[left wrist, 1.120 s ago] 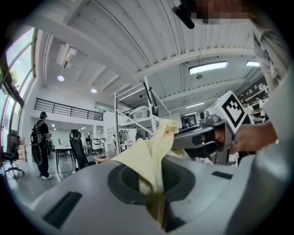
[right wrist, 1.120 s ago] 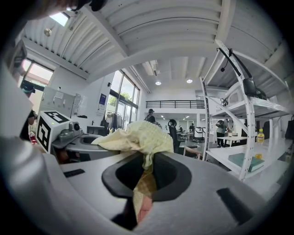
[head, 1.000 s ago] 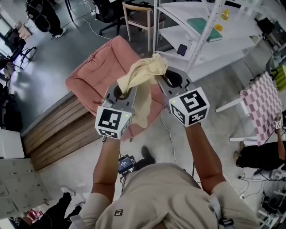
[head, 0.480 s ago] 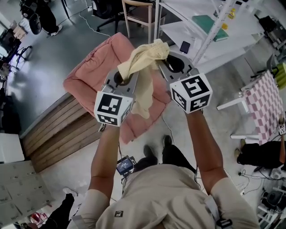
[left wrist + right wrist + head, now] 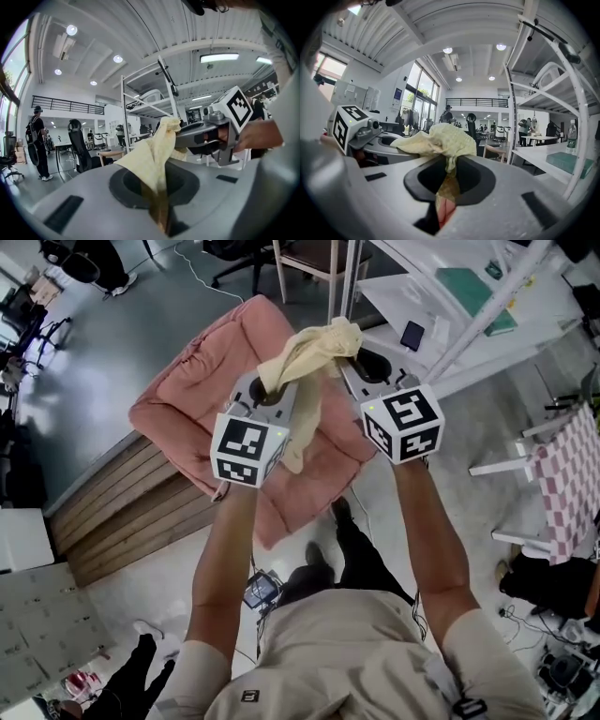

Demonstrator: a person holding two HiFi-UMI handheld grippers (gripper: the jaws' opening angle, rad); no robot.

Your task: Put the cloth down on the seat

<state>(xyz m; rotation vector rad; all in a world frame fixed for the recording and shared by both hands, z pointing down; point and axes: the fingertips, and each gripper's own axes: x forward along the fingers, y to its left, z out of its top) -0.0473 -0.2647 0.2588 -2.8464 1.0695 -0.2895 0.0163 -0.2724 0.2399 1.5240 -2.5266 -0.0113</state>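
A pale yellow cloth [image 5: 307,357] is bunched between my two grippers and hangs in the air over the pink cushioned seat [image 5: 211,395]. My left gripper [image 5: 269,392] is shut on one end, and a tail of cloth droops beside its marker cube. My right gripper [image 5: 352,348] is shut on the other end. In the left gripper view the cloth [image 5: 152,159] rises out of the shut jaws [image 5: 161,218] toward the right gripper [image 5: 206,136]. The right gripper view shows the cloth [image 5: 440,138] pinched in its jaws [image 5: 445,208], with the left gripper [image 5: 370,131] to the left.
A white shelving rack [image 5: 450,315] holding a phone [image 5: 412,335] and a green book [image 5: 478,282] stands right of the seat. A wooden chair [image 5: 314,254] is behind it and a wooden platform [image 5: 122,512] to its left. A pink checked table [image 5: 567,474] is far right.
The person has stepped closer to the seat, and both grippers have carried the cloth a little farther over the cushion. Both grips on the cloth look unchanged.
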